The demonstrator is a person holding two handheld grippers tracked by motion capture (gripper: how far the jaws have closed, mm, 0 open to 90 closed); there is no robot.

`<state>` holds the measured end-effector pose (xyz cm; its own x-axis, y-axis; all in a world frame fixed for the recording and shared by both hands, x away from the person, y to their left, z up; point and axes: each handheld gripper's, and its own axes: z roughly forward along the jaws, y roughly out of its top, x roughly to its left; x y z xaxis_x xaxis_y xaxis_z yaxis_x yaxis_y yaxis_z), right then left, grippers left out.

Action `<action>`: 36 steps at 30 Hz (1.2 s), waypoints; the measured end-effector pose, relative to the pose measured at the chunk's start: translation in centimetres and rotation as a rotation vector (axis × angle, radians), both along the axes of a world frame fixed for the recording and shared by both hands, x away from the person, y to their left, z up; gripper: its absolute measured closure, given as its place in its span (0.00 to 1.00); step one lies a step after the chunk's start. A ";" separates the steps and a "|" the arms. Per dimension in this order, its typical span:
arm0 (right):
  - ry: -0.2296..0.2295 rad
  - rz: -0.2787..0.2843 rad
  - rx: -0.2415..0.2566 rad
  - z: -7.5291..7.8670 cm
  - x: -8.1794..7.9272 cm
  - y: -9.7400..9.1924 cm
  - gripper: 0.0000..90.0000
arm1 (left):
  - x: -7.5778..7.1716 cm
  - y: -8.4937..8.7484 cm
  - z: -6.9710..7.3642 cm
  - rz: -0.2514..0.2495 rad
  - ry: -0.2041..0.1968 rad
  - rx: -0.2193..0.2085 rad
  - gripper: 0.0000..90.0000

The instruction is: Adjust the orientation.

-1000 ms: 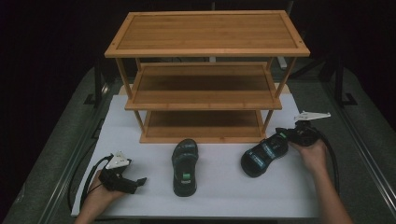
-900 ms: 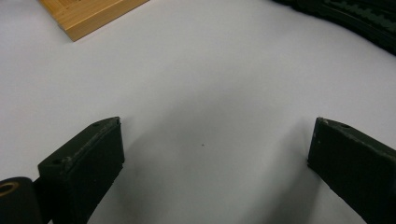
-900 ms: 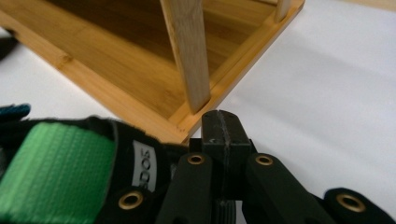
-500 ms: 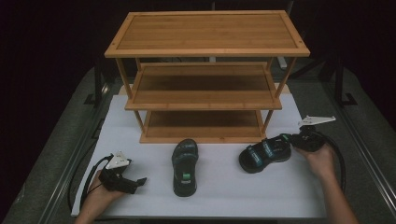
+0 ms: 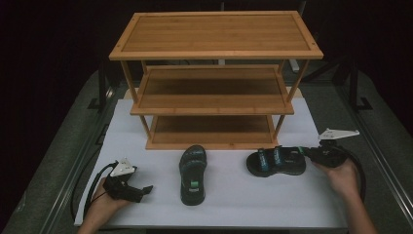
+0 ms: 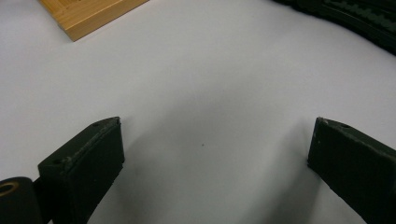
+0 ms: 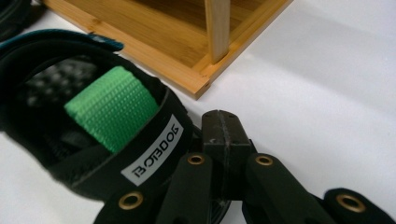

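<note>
Right-hand sandal point(image 5: 276, 161) has been swung from angled to crosswise since a second ago, heel strap pinched shut in right gripper point(image 5: 315, 153), rack point(image 5: 216, 105) at 11 o'clock. Shelving looks next. Left gripper point(image 5: 144, 190) idle, released.

A three-tier bamboo rack point(image 5: 214, 73) stands on a white mat point(image 5: 234, 195) over a grey table point(image 5: 63, 146); darkness surrounds it.

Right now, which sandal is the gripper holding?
The right sandal, lying crosswise near the shelf's right corner. The right gripper is shut on its heel strap. The other sandal lies free in the middle, pointing toward the shelf.
</note>
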<state>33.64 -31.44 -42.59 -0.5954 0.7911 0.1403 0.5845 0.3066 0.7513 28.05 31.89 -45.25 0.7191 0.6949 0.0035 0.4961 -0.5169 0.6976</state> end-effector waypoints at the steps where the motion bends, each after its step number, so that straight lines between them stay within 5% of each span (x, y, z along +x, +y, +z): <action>1: 0.000 0.000 0.000 0.0 0.0 0.0 1.00 | 0.0 0.0 0.0 0.000 0.000 0.000 0.03; 15: 0.007 0.046 -0.022 0.3 -3.1 0.0 1.00 | 0.0 0.0 0.0 0.000 0.000 0.000 0.03; 23: 0.017 0.081 0.044 -0.1 -5.0 0.0 1.00 | 0.0 0.0 0.0 0.000 0.001 0.000 0.03; 26: -0.023 0.073 0.016 0.3 -5.7 0.3 1.00 | 0.0 0.0 0.0 -0.001 0.001 0.000 0.03; 33: -0.032 0.019 0.007 0.0 -4.8 -0.9 1.00 | 0.0 0.0 0.0 0.000 0.001 0.000 0.03; 36: 0.017 0.040 0.007 -1.5 -4.1 -0.9 1.00 | 0.0 0.0 0.0 0.000 0.000 0.000 0.03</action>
